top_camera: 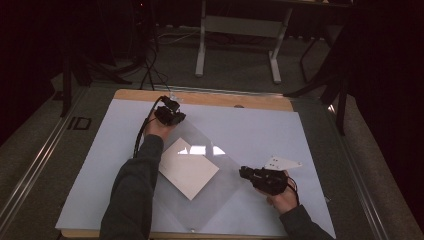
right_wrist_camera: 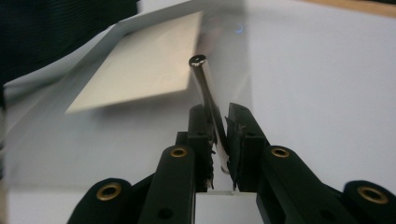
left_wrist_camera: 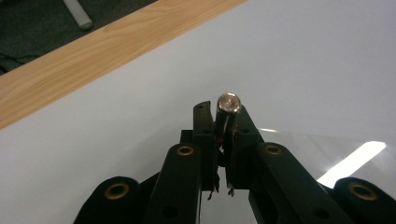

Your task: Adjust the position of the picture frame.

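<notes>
One clear, square plastic sheet lies on the white-topped bench, turned so that its corners point away from and towards the person. One pale cream rectangular paper card lies under or within it, near its left half. The sheet carries small round metal studs at its corners; two of them are in the grip of the two grippers, and a third stud sits at the near corner by the bench edge.

The left gripper is at the sheet's far corner, by the wooden strip at the back of the bench. In the left gripper view its jaws stand all but together, clamped on a short silver metal stud whose round head rises just above the tips, with the sheet's edge beside it.

The right gripper is at the sheet's right corner. In the right gripper view its jaws stand a little apart around the sheet's edge and its long silver stud; whether the pads press on it cannot be told.
</notes>
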A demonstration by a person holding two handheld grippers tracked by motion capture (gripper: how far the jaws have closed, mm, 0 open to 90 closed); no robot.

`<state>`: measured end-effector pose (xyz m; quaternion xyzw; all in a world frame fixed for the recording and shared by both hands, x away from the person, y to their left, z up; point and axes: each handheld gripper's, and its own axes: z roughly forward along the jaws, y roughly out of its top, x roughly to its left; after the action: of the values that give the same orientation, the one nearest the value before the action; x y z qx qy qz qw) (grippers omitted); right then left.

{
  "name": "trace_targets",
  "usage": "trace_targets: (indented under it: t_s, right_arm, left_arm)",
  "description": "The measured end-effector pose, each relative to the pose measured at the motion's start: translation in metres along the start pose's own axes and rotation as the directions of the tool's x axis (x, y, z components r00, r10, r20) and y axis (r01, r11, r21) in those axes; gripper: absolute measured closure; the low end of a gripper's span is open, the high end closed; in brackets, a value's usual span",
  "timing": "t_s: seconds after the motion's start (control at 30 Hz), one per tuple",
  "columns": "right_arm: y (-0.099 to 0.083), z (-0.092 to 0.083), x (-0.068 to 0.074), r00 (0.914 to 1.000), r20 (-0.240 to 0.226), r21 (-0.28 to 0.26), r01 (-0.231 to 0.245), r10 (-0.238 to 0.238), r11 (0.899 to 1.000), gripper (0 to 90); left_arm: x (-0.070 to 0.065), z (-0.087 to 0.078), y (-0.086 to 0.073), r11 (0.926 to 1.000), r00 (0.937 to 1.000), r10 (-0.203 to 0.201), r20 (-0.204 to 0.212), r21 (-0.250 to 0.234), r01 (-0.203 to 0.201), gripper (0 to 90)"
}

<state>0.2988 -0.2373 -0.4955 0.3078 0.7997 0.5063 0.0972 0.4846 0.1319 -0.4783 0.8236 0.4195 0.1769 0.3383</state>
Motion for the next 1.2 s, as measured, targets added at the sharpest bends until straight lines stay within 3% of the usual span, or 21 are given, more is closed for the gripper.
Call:
trace_targets:
  t_s: [0.03,0.33,0.43,0.77,1.0,1.2]
  right_arm:
    - [0.005,0.0,-0.01,0.9997,0.025,-0.006,-0.006,0.007,1.0,80.1]
    - [0.019,0.015,-0.038,0.9976,0.047,-0.008,-0.05,0.051,0.999,80.1]
    - [0.026,0.026,-0.056,0.9959,0.044,0.017,-0.08,0.079,0.997,80.1]
    - [0.037,0.052,-0.096,0.9885,0.076,0.064,-0.136,0.131,0.989,79.6]
    - [0.031,0.067,-0.109,0.9796,0.108,0.101,-0.18,0.169,0.978,80.0]
    - [0.031,0.078,-0.113,0.9747,0.131,0.108,-0.195,0.181,0.975,80.4]
  left_arm:
    - [0.005,-0.006,-0.006,0.9999,1.0,0.003,0.005,0.016,-0.003,85.3]
    - [0.019,-0.02,-0.038,0.9977,0.9984,-0.051,0.022,0.045,0.05,85.6]
    - [0.021,-0.025,-0.054,0.9958,0.9973,-0.069,0.026,0.062,0.068,85.6]
    - [0.011,-0.04,-0.084,0.9971,0.9976,-0.039,0.057,0.068,0.035,85.6]
    - [0.005,-0.04,-0.086,0.9967,0.9994,-0.016,0.03,0.08,0.014,85.4]
    - [0.008,-0.033,-0.092,0.9964,0.9985,-0.048,0.025,0.071,0.047,85.4]
